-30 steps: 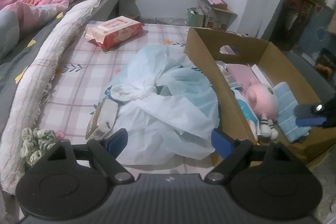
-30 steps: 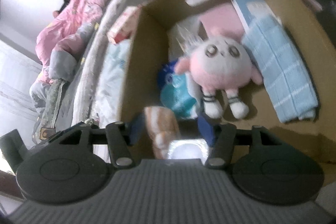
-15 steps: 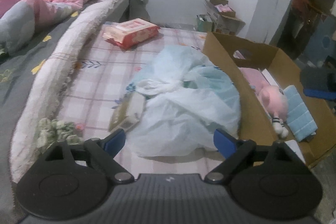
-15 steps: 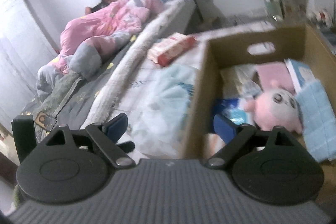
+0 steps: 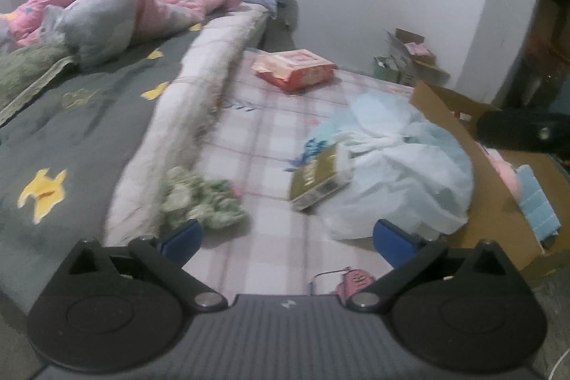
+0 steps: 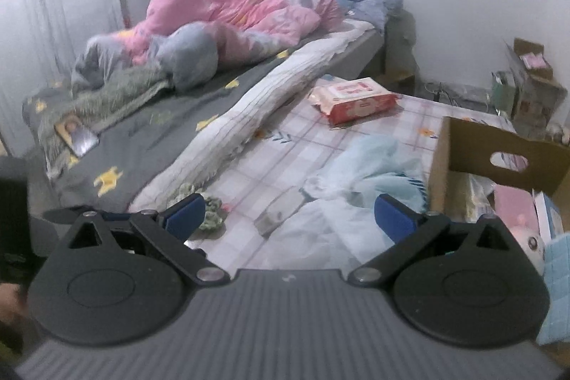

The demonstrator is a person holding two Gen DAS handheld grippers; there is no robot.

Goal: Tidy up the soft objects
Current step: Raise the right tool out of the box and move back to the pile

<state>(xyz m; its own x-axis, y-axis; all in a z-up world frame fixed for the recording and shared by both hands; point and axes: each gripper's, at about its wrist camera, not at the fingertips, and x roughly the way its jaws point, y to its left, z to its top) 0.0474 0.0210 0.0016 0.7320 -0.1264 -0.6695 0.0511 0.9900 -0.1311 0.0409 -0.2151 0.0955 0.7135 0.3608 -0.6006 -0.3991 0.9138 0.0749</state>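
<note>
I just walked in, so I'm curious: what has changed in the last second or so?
The right gripper let go of a small tan soft thing over the cardboard box, pulled out and levelled; its jaws are opening, empty. The left gripper swung toward the green scrunchies, opening too. Plush, towel and plastic bag stayed put.

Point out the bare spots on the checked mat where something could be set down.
Free: between the red packet and the plastic bag, and the near strip ahead of the left gripper. Crowded: around the green scrunchies and book; the cardboard box looks full.
</note>
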